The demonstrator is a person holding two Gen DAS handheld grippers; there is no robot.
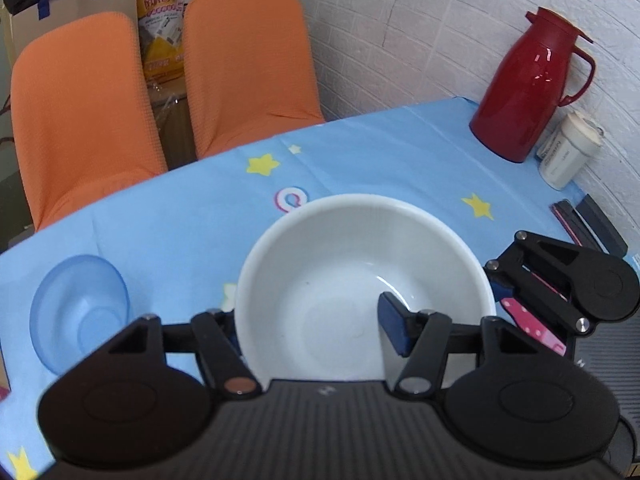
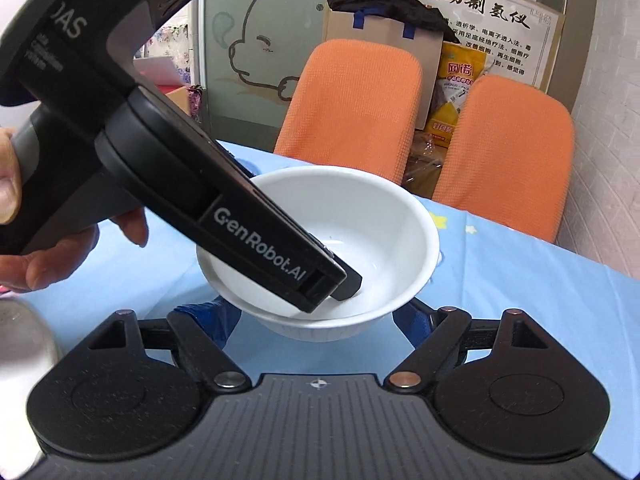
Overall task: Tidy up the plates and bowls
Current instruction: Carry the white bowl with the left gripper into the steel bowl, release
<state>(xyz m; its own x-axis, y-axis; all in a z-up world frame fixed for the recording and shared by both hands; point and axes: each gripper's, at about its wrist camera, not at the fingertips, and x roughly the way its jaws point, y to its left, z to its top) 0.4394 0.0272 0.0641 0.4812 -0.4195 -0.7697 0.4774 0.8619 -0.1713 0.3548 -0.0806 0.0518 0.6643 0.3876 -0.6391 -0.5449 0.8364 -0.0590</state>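
From the left wrist camera, the left tool [image 1: 316,328] straddles the near rim of a white bowl [image 1: 352,280] that sits on the blue starred tabletop [image 1: 380,152]. One blue-padded finger [image 1: 394,330] is inside the bowl at about 4 o'clock of its rim; the other finger is outside at about 8 o'clock, mostly hidden behind the wall. The fingers stand fairly wide apart, and I cannot tell whether they are pressing the wall or only bracketing it. A clear blue bowl [image 1: 78,312] lies at 9 o'clock of the white one, well apart, tilted on its side. The right tool [image 1: 560,280] shows at 3 o'clock, just beside the white bowl's rim. A red jug [image 1: 528,84] stands at 1 o'clock near the wall, a small white canister [image 1: 568,152] just beside it. Two orange chairs [image 1: 160,100] stand at 11 o'clock beyond the tabletop.

From the right wrist camera, the right tool [image 2: 316,320] has its two blue-padded fingers [image 2: 416,324] spread wide, one on each side of the white bowl's [image 2: 380,220] base at about 5 and 7 o'clock, low by the tabletop [image 2: 520,300]. Contact with the bowl is not clear. The left tool [image 2: 344,280] comes in from 10 o'clock, held in a hand [image 2: 48,248], with its tip down inside the bowl. The orange chairs [image 2: 352,100] stand at 12 to 2 o'clock beyond the tabletop edge.
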